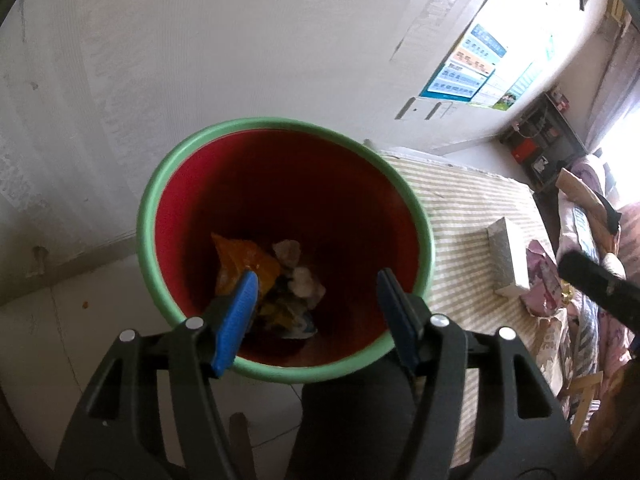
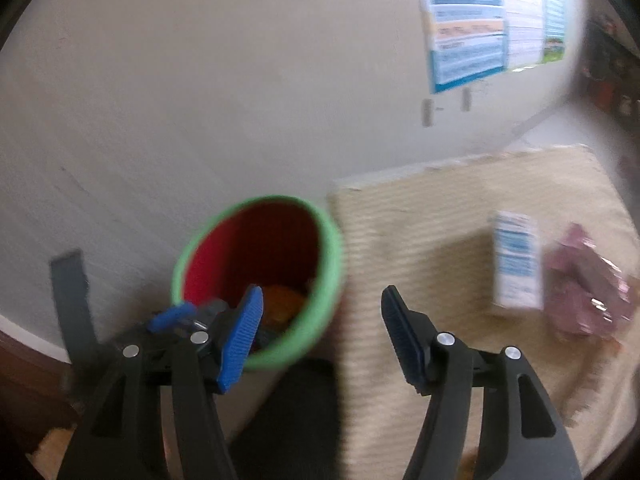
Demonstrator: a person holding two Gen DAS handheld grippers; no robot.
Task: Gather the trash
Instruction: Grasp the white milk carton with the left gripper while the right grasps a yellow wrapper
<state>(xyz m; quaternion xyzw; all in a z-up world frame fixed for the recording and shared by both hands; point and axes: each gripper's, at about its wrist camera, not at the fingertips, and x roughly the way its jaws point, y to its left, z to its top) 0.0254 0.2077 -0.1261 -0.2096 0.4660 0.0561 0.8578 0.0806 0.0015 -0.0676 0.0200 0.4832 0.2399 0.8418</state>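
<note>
Left gripper point(image 1: 316, 276) sat with jaws apart, nothing between them, right over the red bin with green rim point(image 1: 150, 204). Trash in the bin bottom: orange wrapper point(image 1: 236, 256) and crumpled white paper point(image 1: 306, 284), just past the fingertips. Right gripper point(image 2: 322, 294) was also spread and empty, bin point(image 2: 334, 256) ahead-left of it, striped mattress point(image 2: 420, 216) ahead. White carton with blue print point(image 2: 516, 264) and pink wrapper point(image 2: 584, 292) lay right of its fingers, touching each other. Posters point(image 2: 468, 24) hung on the wall; text was blurred, unreadable. Nothing blocked the bin mouth.
</note>
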